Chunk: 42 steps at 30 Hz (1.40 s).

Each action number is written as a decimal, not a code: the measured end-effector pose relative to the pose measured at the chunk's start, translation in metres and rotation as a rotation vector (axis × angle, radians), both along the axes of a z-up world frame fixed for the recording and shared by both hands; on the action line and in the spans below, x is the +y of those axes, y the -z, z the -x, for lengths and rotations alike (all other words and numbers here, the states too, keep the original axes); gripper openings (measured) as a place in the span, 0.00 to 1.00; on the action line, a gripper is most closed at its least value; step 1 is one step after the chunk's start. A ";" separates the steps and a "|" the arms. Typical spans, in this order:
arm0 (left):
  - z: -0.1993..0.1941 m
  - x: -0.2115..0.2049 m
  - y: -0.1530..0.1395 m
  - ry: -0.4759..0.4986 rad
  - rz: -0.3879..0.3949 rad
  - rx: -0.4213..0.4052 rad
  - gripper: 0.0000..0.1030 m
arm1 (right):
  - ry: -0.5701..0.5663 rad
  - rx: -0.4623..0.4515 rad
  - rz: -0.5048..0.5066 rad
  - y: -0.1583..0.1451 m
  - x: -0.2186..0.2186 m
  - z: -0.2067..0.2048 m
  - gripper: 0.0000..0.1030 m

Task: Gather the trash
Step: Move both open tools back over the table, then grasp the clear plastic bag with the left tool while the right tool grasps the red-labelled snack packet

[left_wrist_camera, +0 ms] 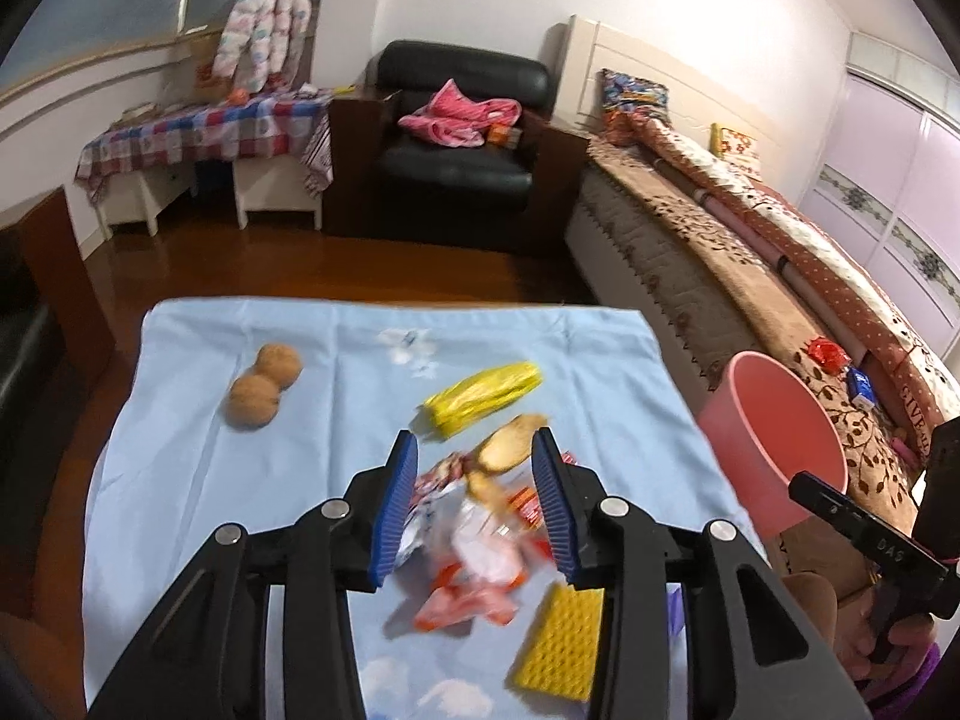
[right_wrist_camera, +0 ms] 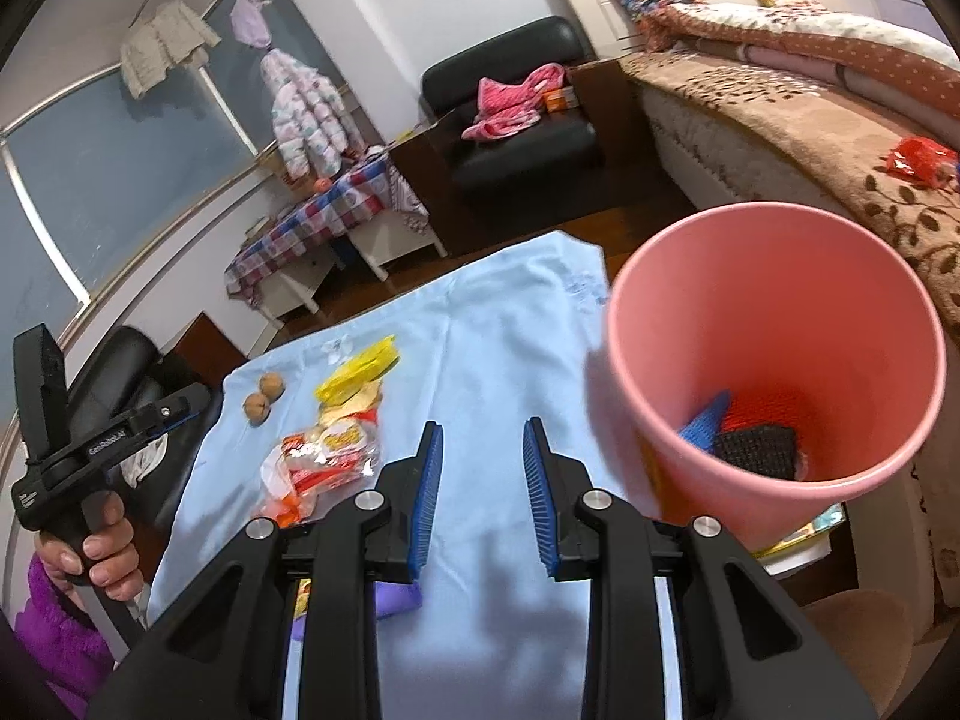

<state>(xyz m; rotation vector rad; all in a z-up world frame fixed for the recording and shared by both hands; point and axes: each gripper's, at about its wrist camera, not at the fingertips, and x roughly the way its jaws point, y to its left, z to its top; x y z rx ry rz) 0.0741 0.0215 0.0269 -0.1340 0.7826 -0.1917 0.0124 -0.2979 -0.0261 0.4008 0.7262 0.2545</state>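
The left tool has its blue fingers apart over a blurry pile of red and white wrappers low in the middle of the frame, on the blue table. A shiny yellow bag lies just above them. The right tool is apart too, holding nothing, beside the pink bin.

Items on the blue cloth and beside it, by count.
Two walnuts; one yellow plastic bag; one yellow sponge; one pink bin; a pile of red-and-white wrappers, number indistinct through blur; two grippers, left gripper and right gripper.
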 end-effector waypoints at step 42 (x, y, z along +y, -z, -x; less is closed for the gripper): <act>0.021 0.021 0.052 0.030 0.086 0.108 0.06 | -0.397 0.003 0.207 -0.003 0.151 -0.031 0.37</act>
